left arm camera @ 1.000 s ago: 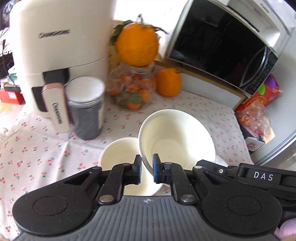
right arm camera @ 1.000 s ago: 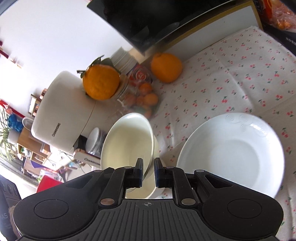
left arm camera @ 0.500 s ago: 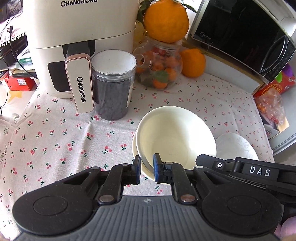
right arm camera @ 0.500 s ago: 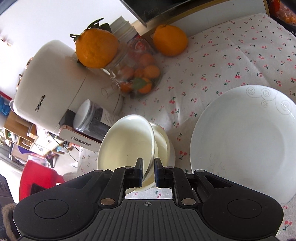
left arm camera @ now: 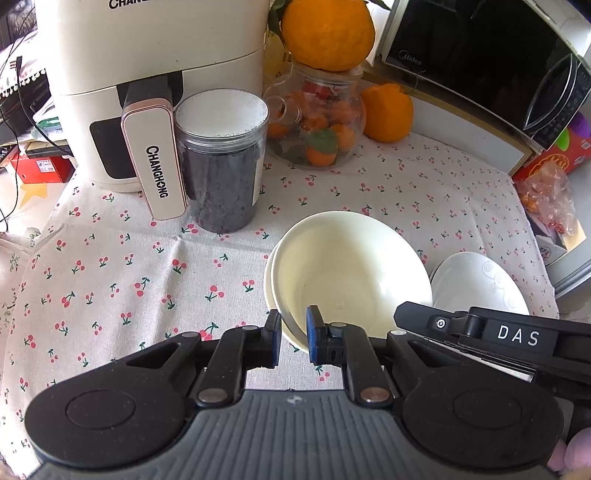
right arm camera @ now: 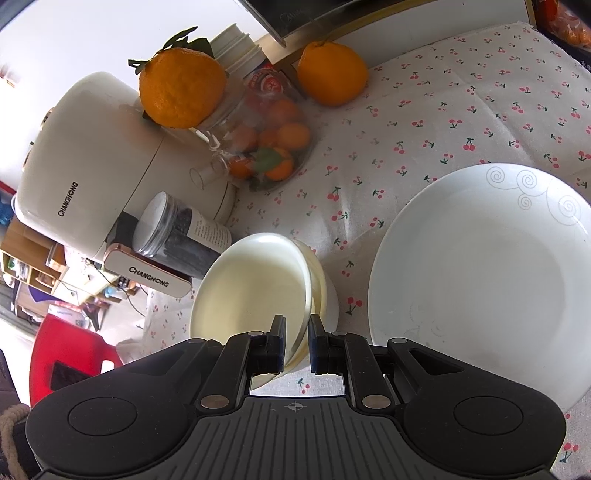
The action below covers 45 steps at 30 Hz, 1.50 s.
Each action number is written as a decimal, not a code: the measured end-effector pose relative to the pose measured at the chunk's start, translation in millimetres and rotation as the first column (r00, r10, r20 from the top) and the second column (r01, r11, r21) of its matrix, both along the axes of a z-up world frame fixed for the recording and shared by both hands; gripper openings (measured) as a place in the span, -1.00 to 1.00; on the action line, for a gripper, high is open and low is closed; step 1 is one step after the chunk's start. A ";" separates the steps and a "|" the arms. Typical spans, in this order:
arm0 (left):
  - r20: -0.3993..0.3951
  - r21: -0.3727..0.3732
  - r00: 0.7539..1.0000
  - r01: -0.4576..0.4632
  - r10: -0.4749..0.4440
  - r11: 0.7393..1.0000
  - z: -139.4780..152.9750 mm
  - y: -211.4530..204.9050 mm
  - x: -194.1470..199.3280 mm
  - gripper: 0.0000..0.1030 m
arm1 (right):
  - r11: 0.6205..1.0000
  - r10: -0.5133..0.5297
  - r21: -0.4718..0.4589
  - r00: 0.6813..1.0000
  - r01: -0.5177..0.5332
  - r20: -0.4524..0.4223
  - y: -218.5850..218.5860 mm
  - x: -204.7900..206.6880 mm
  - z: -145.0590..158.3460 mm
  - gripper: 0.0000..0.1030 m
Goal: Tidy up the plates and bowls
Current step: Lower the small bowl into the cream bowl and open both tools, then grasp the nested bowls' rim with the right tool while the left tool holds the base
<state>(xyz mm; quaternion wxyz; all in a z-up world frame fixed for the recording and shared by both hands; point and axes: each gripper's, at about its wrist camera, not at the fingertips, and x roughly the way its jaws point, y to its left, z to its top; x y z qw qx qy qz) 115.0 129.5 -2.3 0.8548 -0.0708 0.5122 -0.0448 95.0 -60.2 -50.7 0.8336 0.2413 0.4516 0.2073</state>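
- The cherry-print tablecloth (left arm camera: 110,280) is crowded at the back: a cream air fryer (left arm camera: 147,74) with its handle jutting forward, and a clear jar of dark contents (left arm camera: 221,170) with a white lid standing just beside that handle.
- Next along, a glass jar (left arm camera: 317,122) holds small oranges, with a big orange (left arm camera: 327,31) perched on its mouth; a second large orange (left arm camera: 386,112) sits on the cloth beside it, below the black microwave (left arm camera: 491,62).
- A bag of snacks (left arm camera: 546,199) lies at the far right edge, well apart from the dishes.
- The upper bowl (left arm camera: 347,277) — cream, nothing in it — is nested in a lower bowl (left arm camera: 268,284) of the same colour, tilted so the lower rim peeks out on one side.
- A white plate (right arm camera: 480,273) with faint swirl marks lies flat just beside the bowls, bare.
- The left gripper (left arm camera: 293,339) has its fingers either side of the upper bowl's near rim, closed in on it — one pad inside, one outside.
- The right gripper (right arm camera: 297,345) grips the same bowl's rim from the plate side, its fingers likewise pinched on the thin edge.
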 end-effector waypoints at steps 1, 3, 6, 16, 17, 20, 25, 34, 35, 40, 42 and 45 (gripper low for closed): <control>-0.001 0.003 1.000 0.001 -0.001 1.000 -0.2 -0.4 0.4 -0.75 | 1.000 0.001 -0.004 1.000 -0.001 0.002 0.6 0.0 -0.1 -0.74; -0.002 0.009 1.000 0.002 -0.002 1.000 -0.6 -1.1 0.5 -0.75 | 1.000 0.003 -0.008 1.000 -0.003 0.003 1.9 0.1 -0.1 -0.74; -0.003 0.016 1.000 0.005 -0.005 1.000 -1.2 -1.5 0.9 -0.75 | 1.000 0.006 -0.016 1.000 -0.005 0.004 2.5 0.4 -0.4 -0.74; -0.004 0.045 1.000 0.017 -0.017 0.999 -4.2 -2.2 1.0 -0.73 | 0.998 0.021 -0.062 0.999 -0.019 0.031 7.9 -1.2 1.2 -0.74; -0.004 0.046 1.000 0.018 -0.018 0.999 -4.7 -2.1 1.1 -0.73 | 0.997 0.024 -0.067 0.999 -0.022 0.035 8.4 -1.4 1.5 -0.74; -0.005 0.058 1.000 0.026 -0.026 0.998 -6.4 -2.8 1.0 -0.72 | 0.996 0.032 -0.081 0.999 -0.028 0.044 9.7 -1.6 2.1 -0.72; -0.002 0.092 0.998 0.055 -0.055 0.994 -9.7 -6.6 1.0 -0.66 | 0.991 0.053 -0.124 0.996 -0.044 0.068 12.1 -2.0 3.3 -0.69; 0.044 0.112 0.988 0.142 -0.148 0.983 -11.7 -11.3 -3.4 -0.22 | 0.983 0.109 -0.163 0.987 -0.089 0.121 7.8 -4.5 6.5 -0.51; 0.057 0.117 0.984 0.163 -0.170 0.980 -11.8 -12.2 -5.1 -0.14 | 0.982 0.116 -0.166 0.984 -0.094 0.134 6.3 -5.7 8.0 -0.48; 0.160 0.175 0.938 0.279 -0.306 0.944 -11.3 -15.3 -17.3 0.53 | 0.968 0.170 -0.221 0.960 -0.120 0.223 -2.0 -11.1 16.4 0.21; 0.202 0.194 0.911 0.322 -0.359 0.926 -12.1 -14.7 -23.4 0.76 | 0.962 0.196 -0.237 0.946 -0.135 0.258 -6.1 -13.0 19.2 0.35; 0.249 0.225 0.872 0.371 -0.421 0.901 -15.7 -12.9 -31.9 0.94 | 0.951 0.235 -0.264 0.928 -0.159 0.290 -10.5 -14.8 20.4 0.42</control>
